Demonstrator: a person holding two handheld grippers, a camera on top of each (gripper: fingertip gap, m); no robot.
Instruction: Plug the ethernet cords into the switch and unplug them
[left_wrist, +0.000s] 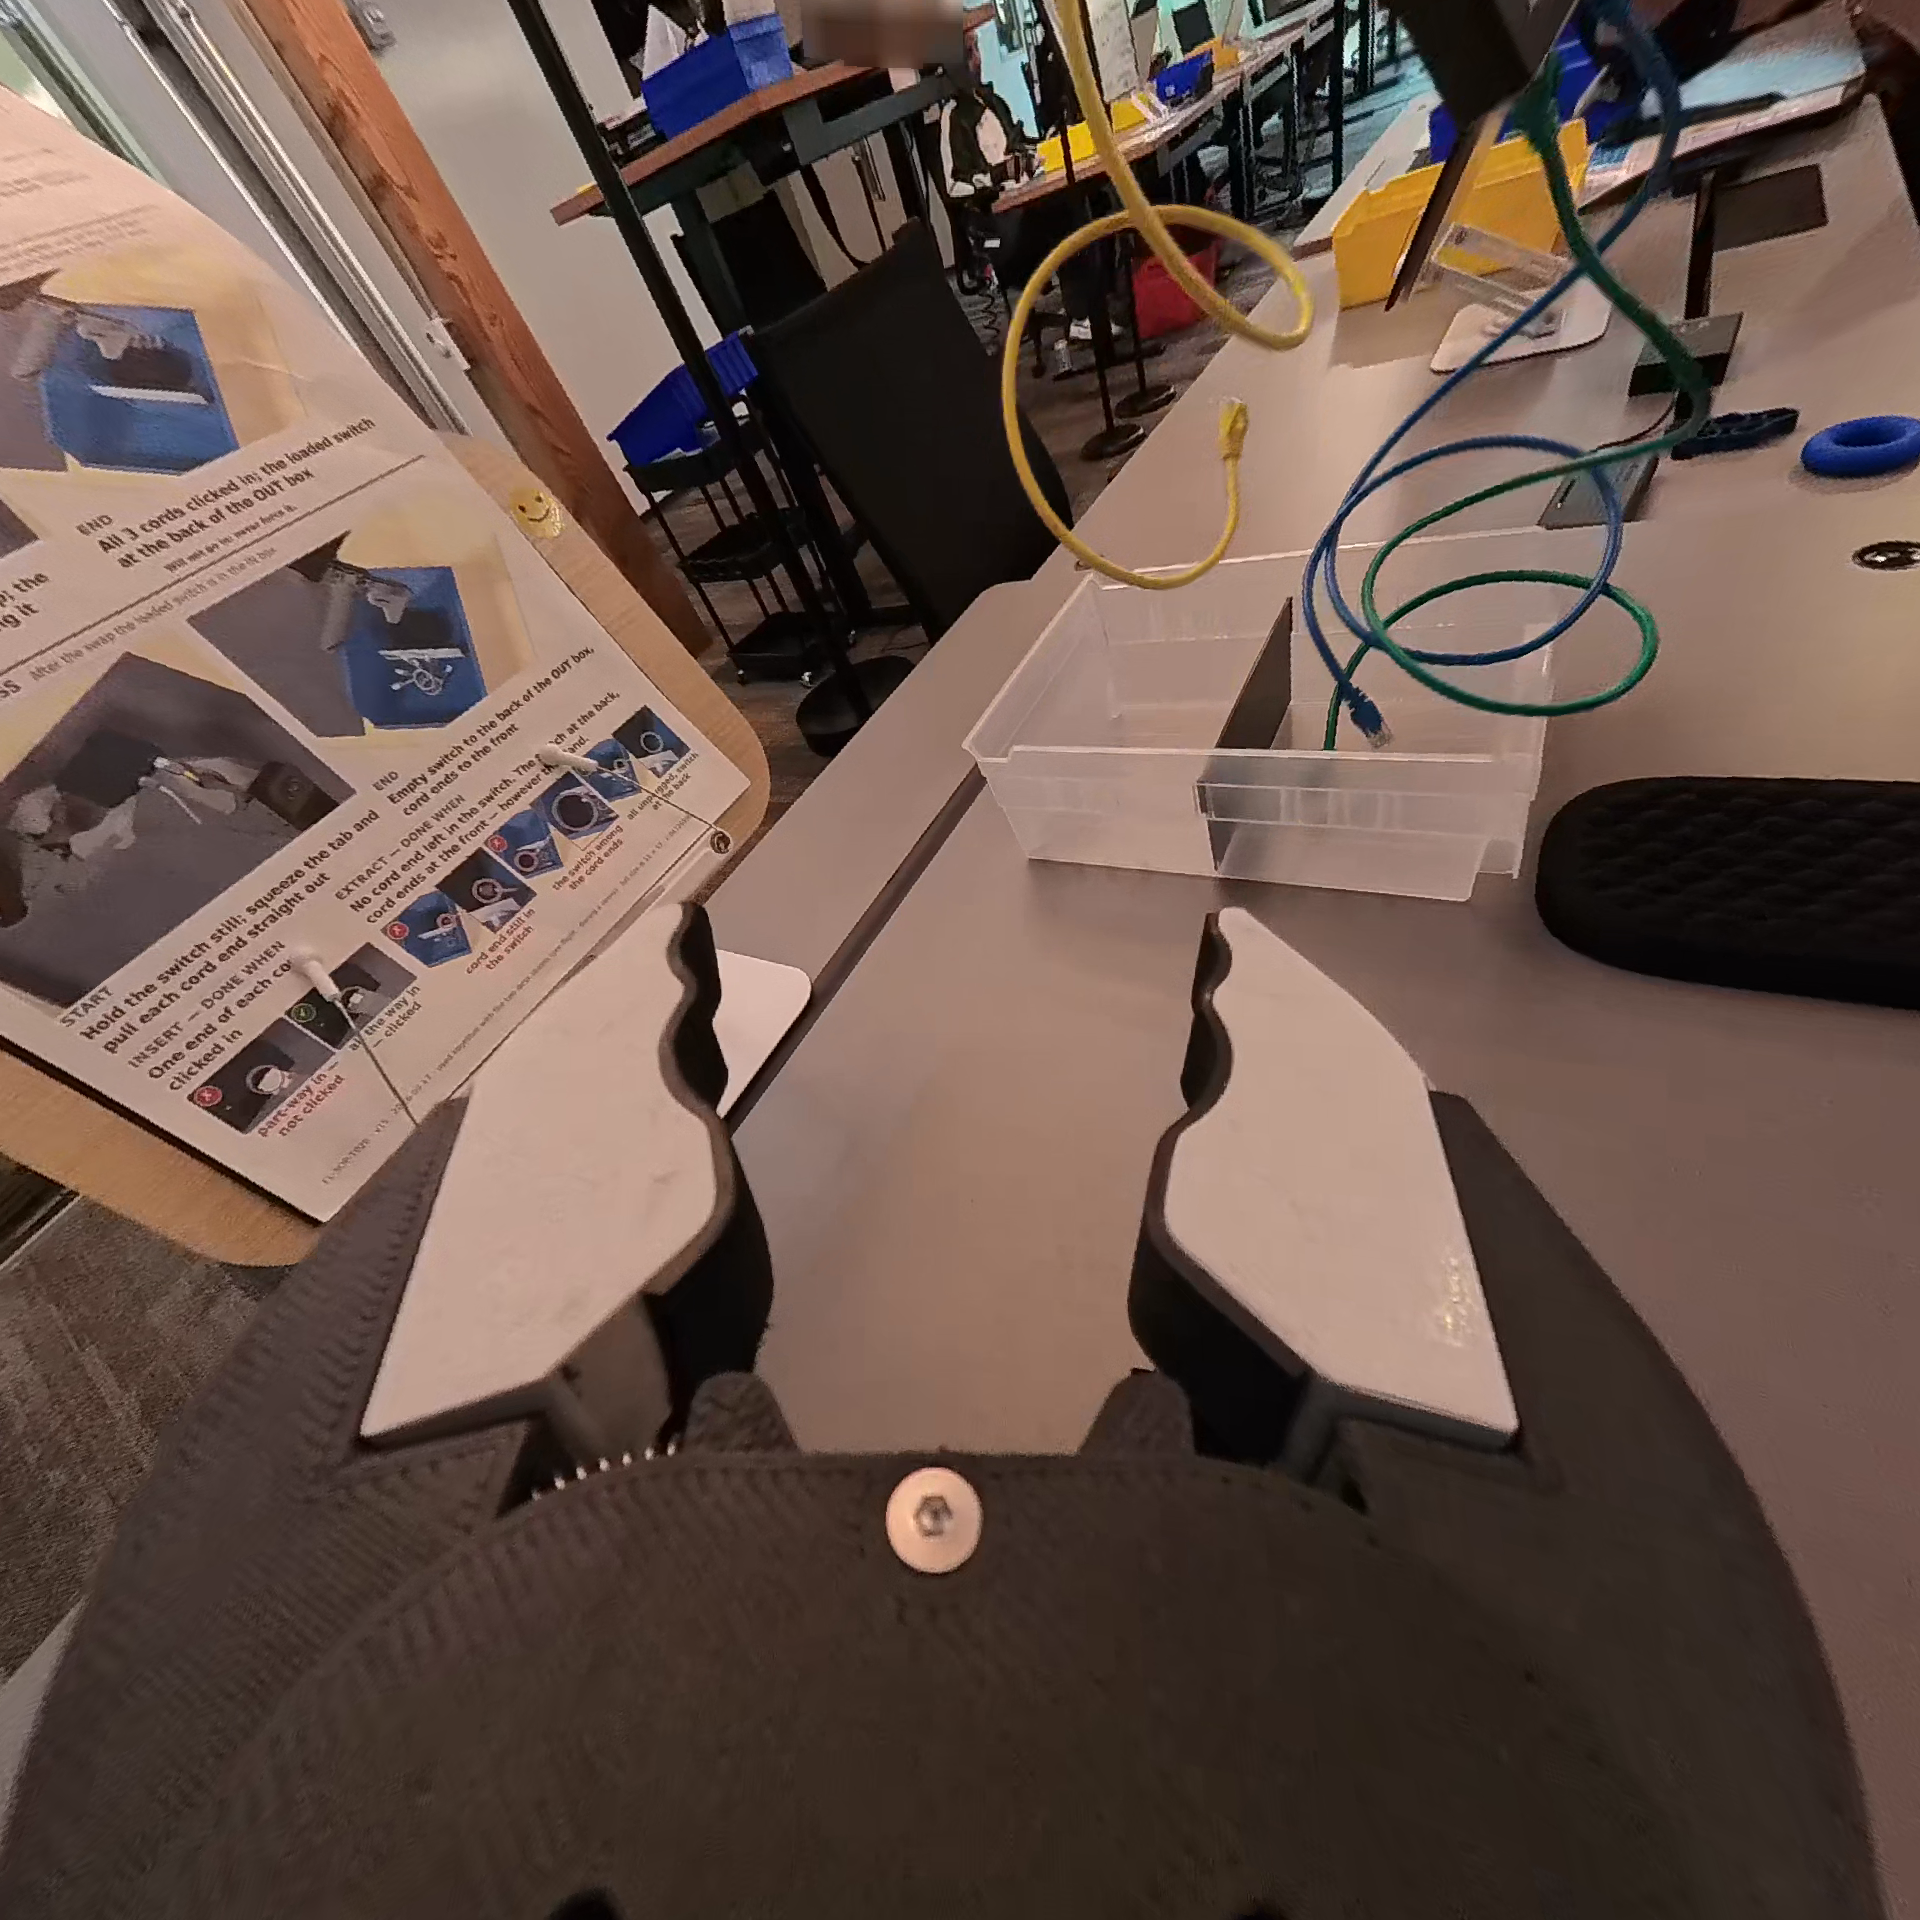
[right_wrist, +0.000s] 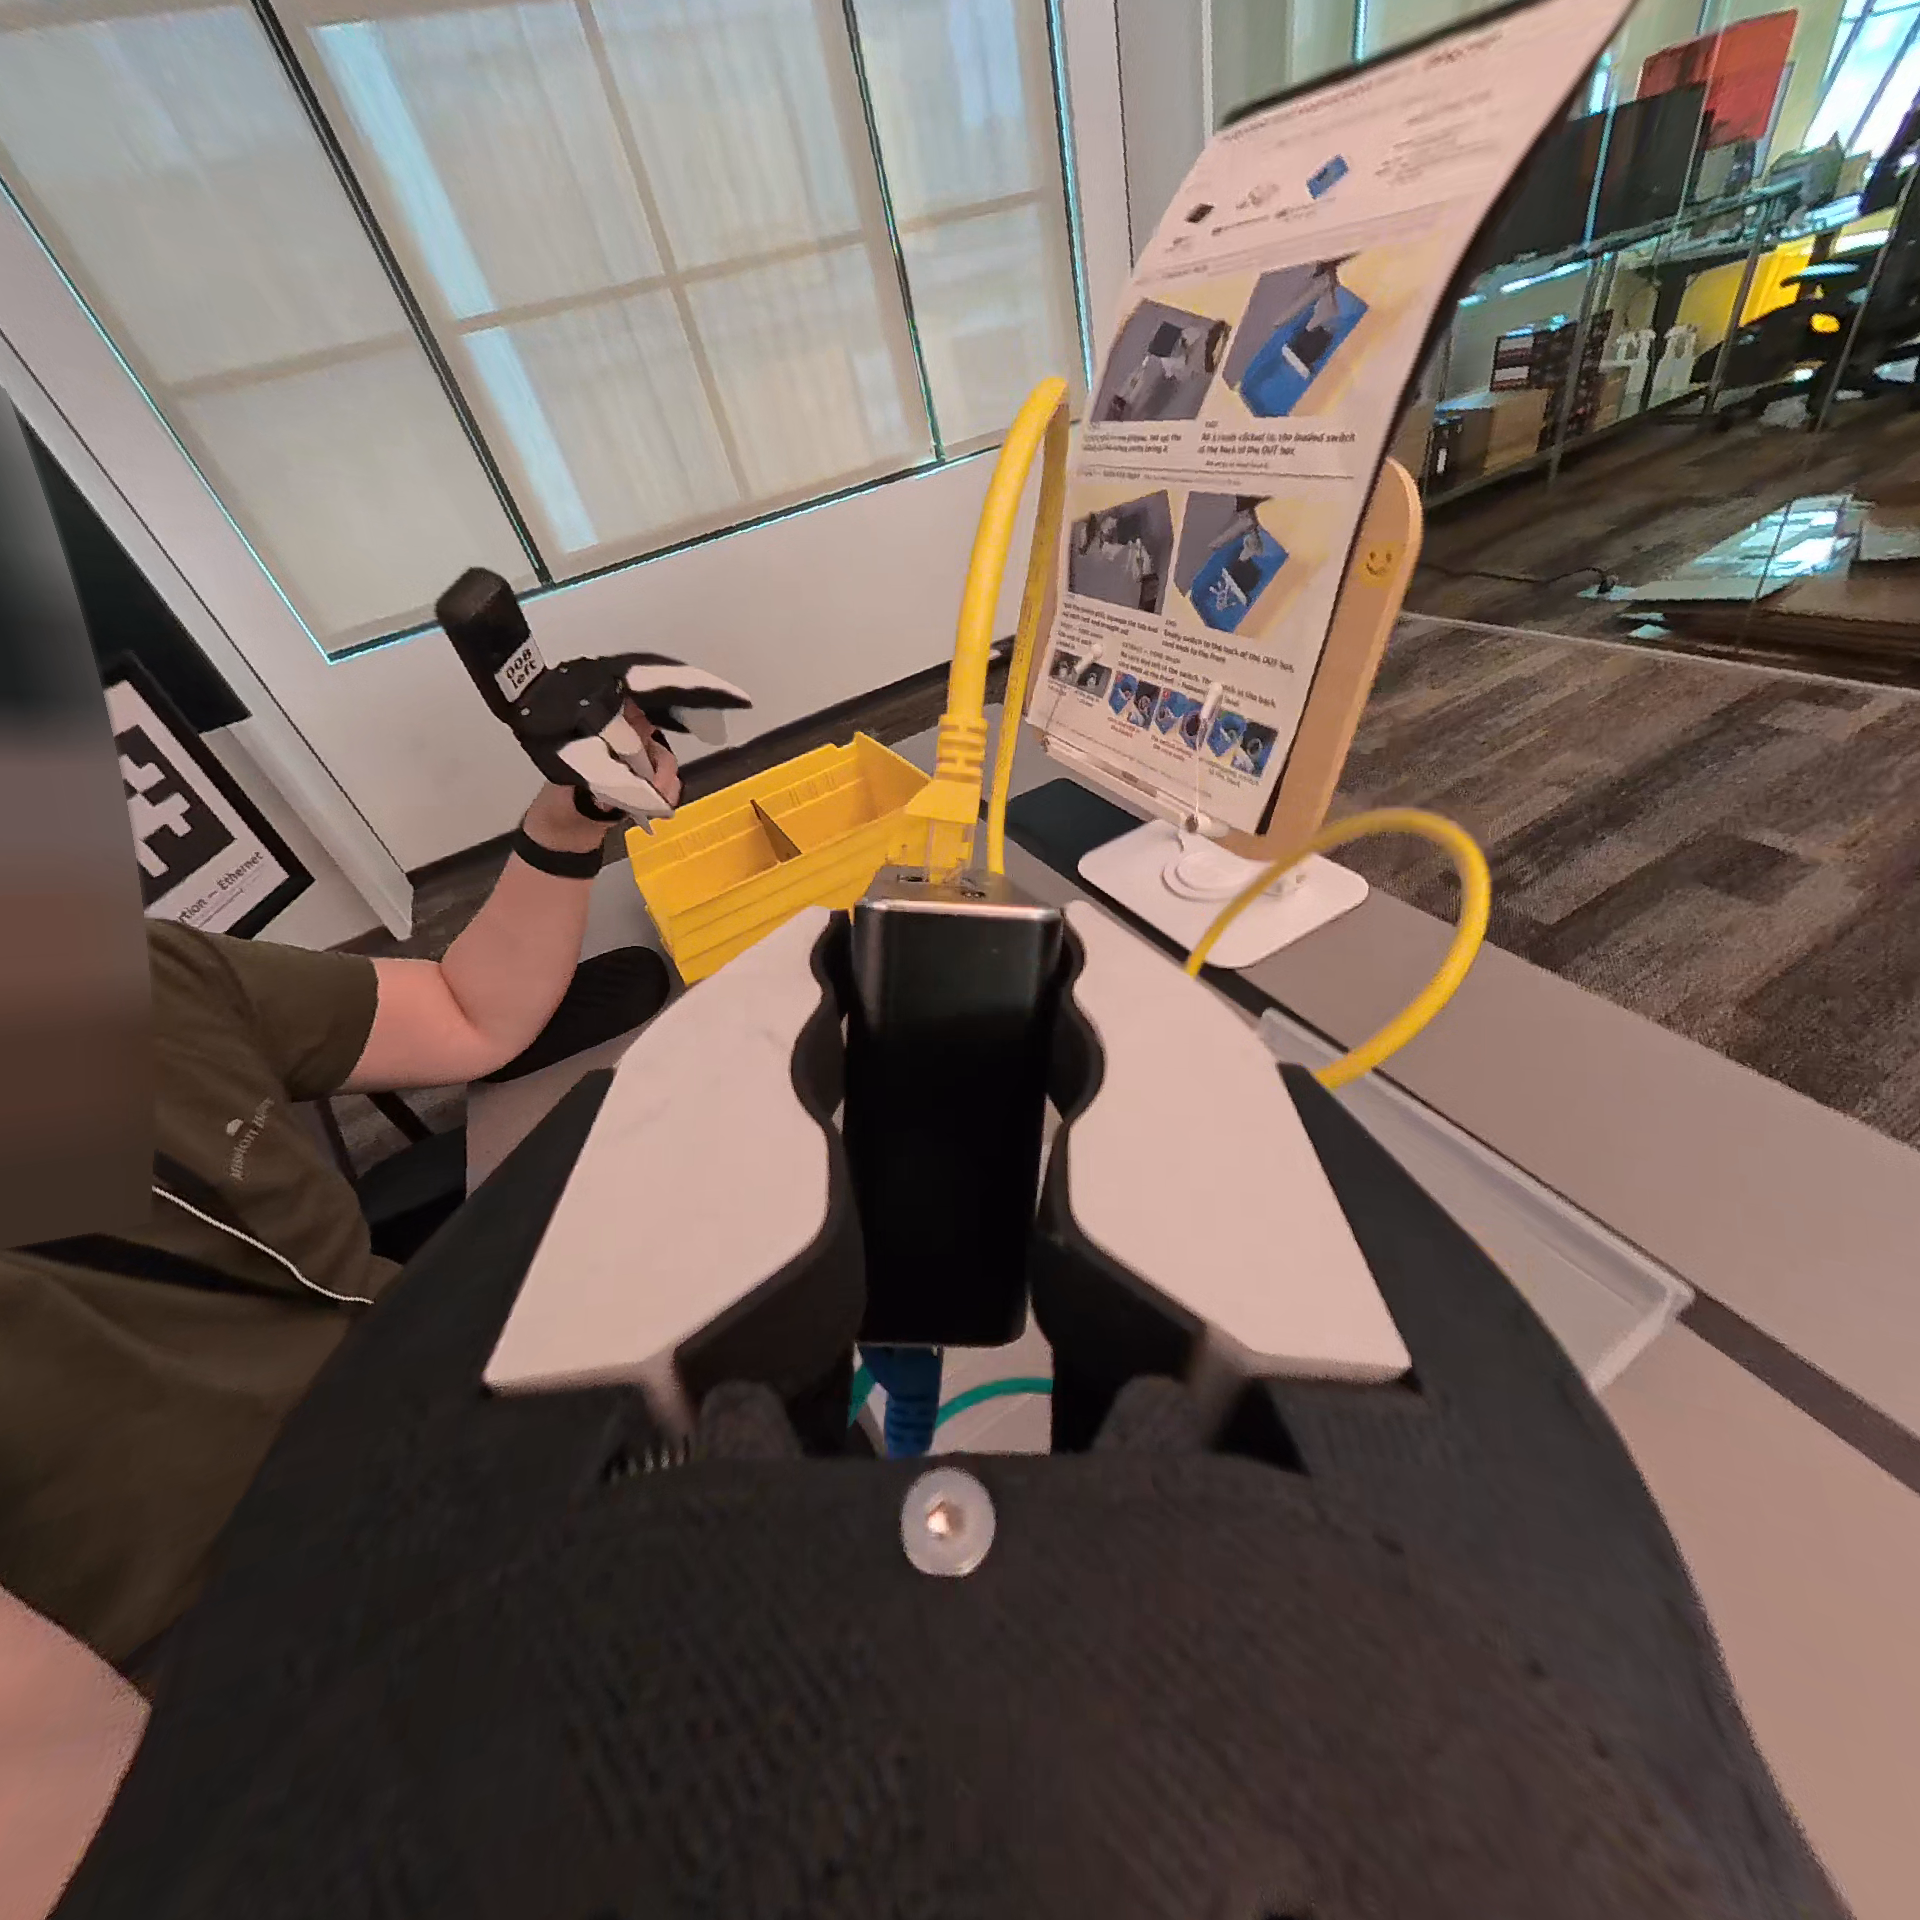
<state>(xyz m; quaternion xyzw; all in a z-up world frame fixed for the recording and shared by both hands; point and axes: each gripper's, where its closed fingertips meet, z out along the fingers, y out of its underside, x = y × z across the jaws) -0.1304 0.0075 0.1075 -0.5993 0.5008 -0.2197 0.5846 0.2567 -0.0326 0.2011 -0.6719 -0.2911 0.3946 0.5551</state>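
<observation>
A printed instruction sheet (left_wrist: 312, 665) with photos stands at nine o'clock. The right gripper (right_wrist: 948, 935) pinches the black switch (right_wrist: 940, 1122), its yellow cord (right_wrist: 987, 582) plugged in at twelve; the blue and green plugs are mostly hidden. The left gripper (left_wrist: 951, 925) is spread, empty.

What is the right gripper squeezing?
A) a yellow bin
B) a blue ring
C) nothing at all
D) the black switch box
D. In the right wrist view the right gripper is closed on the black switch, with the yellow cord plugged into its far end.
</observation>
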